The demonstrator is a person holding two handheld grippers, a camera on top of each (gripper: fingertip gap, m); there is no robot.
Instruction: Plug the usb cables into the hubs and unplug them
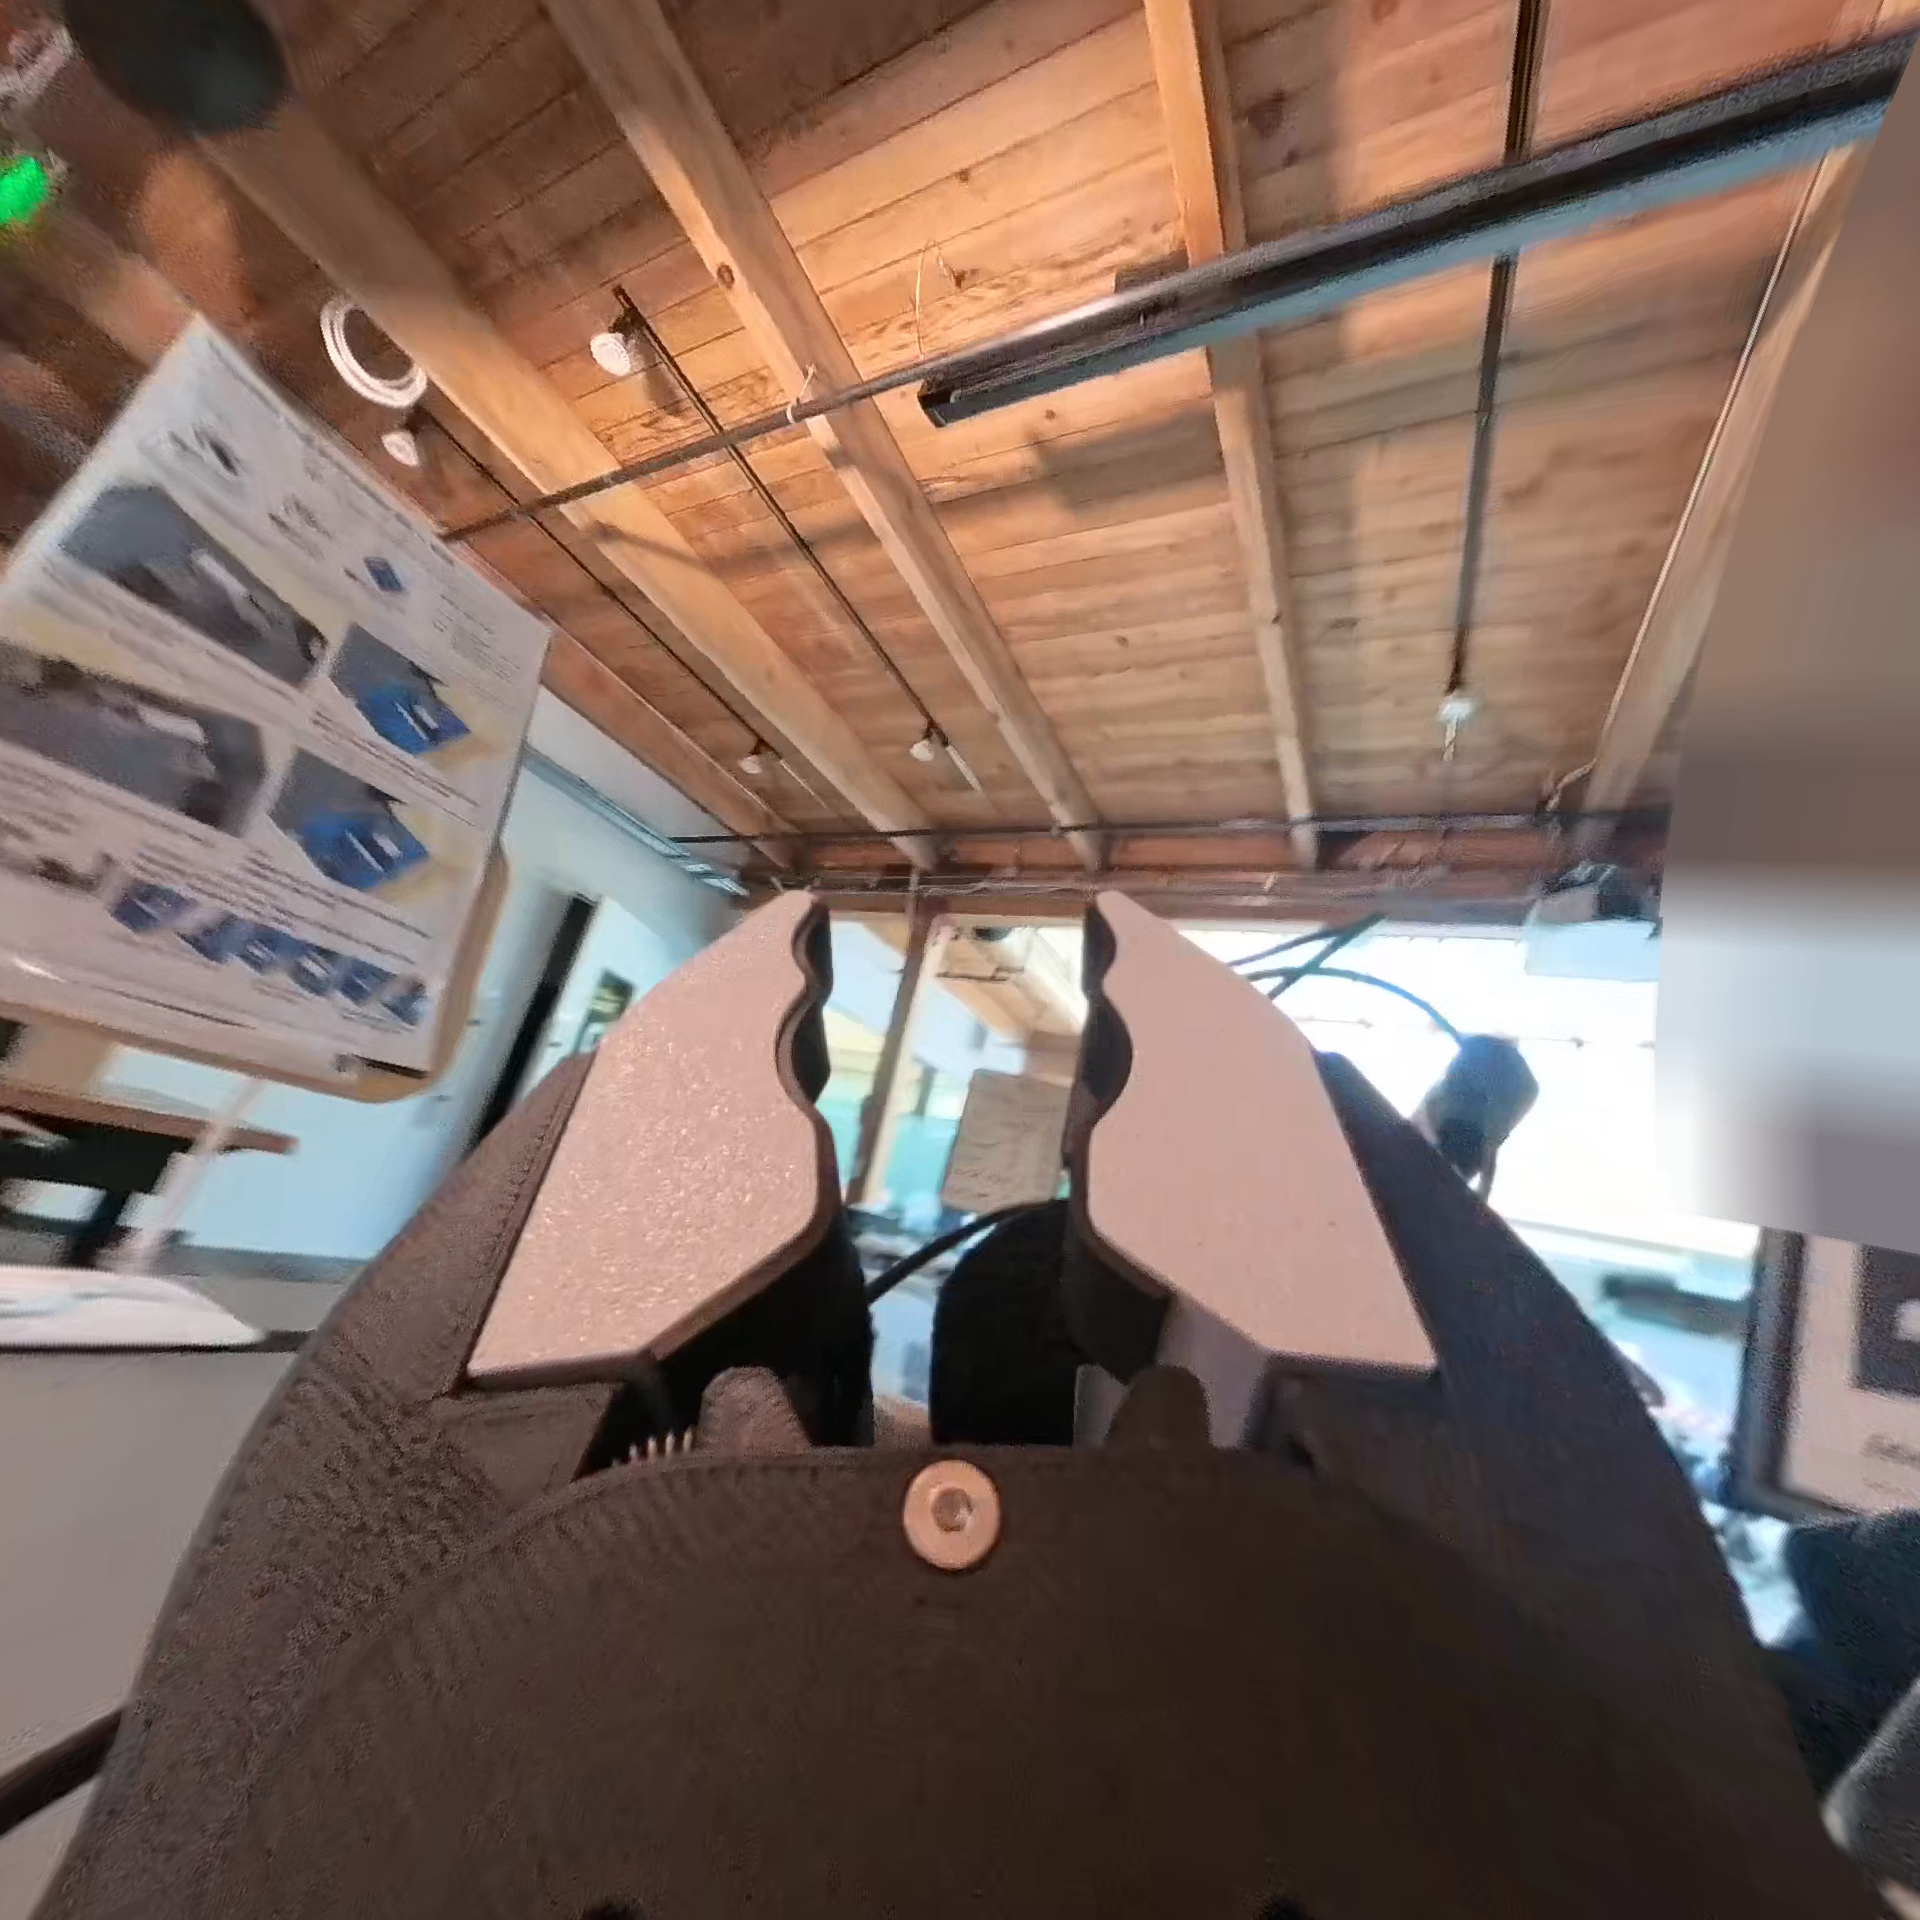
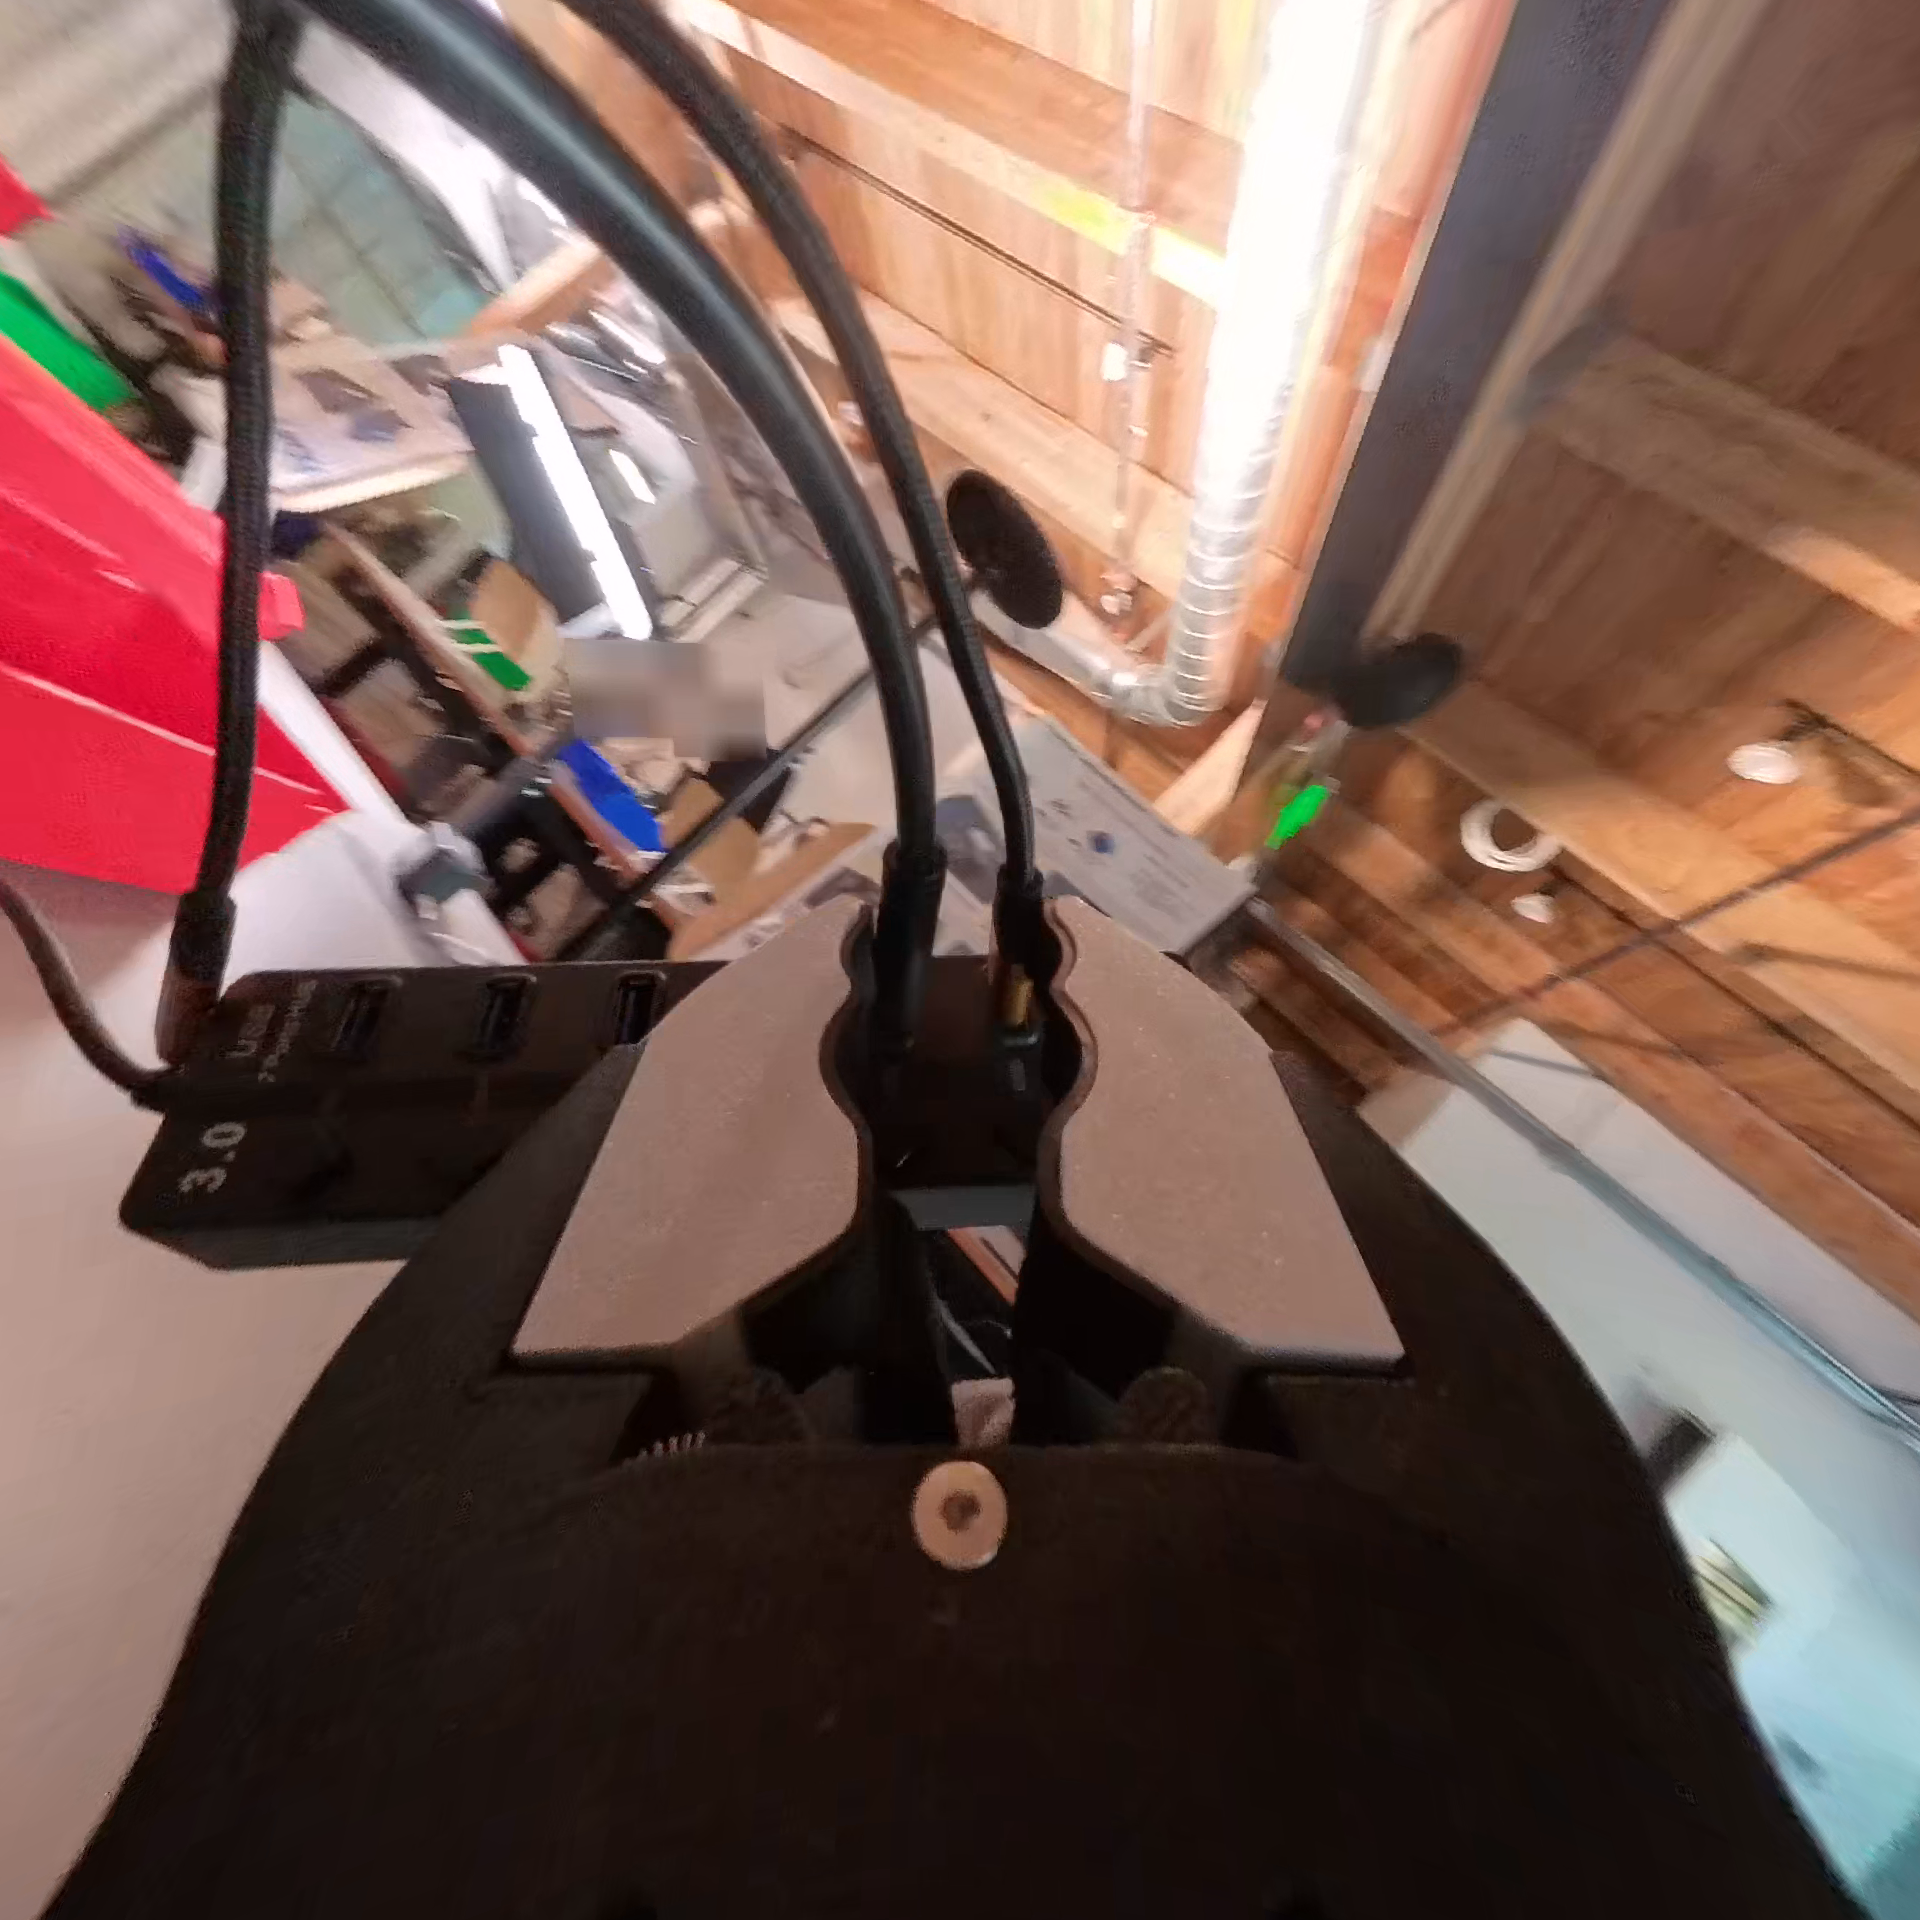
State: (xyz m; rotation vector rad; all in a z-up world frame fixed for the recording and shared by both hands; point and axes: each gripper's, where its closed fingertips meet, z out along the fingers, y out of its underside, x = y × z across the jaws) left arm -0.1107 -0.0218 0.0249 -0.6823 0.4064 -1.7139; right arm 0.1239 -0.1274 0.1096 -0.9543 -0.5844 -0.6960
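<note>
In the right wrist view my right gripper (image 2: 961, 925) is shut on one end of a black USB hub (image 2: 312, 1122) and holds it up off the white table. Between the fingers, a thick black cable (image 2: 904, 727) and a thinner braided cable (image 2: 1000, 748) with a gold plug are plugged into the hub. Three ports (image 2: 499, 1013) to the left are empty. Another braided cable (image 2: 244, 520) is plugged in at the hub's far left end. My left gripper (image 1: 956, 935) is open and empty and points up at the ceiling. No hub or plug lies between its fingers.
A red bin (image 2: 104, 675) stands left of the hub above the white table (image 2: 208, 1455). Shelves with clutter lie behind. In the left wrist view a poster (image 1: 239, 727) hangs at left under a wooden ceiling (image 1: 1039, 520) with a black rail (image 1: 1351, 270). The grippers' ends are close to 30 cm from one another.
</note>
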